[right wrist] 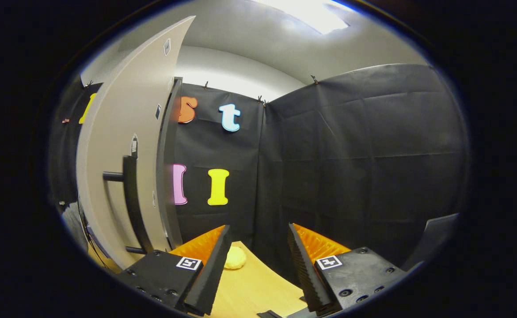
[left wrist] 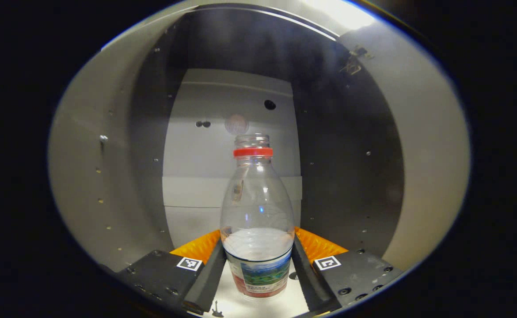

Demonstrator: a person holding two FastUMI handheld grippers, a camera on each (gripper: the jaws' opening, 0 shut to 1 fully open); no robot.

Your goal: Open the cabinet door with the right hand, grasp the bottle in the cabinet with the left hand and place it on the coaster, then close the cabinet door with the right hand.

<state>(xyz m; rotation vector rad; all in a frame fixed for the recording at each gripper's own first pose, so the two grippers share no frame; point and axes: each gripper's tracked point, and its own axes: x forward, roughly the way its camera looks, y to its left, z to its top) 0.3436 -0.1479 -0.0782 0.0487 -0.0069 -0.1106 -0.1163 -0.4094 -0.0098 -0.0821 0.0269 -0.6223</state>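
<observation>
Left hand-held gripper [left wrist: 258, 265] inside cabinet [left wrist: 108, 185], fingers flanking bottle [left wrist: 257, 221], seemingly touching; firm clamp unclear. Step: grasping bottle. Next: squeeze, lift out toward coaster. Right hand-held gripper [right wrist: 255, 260] wide open, empty, beside opened door [right wrist: 126, 132].

1. Left hand-held gripper [left wrist: 257, 265]: two dark blocky finger mounts studded with screws, each bearing a small square black-and-white marker.
2. Right hand-held gripper [right wrist: 257, 265]: same build, with ridged inner finger faces.
</observation>
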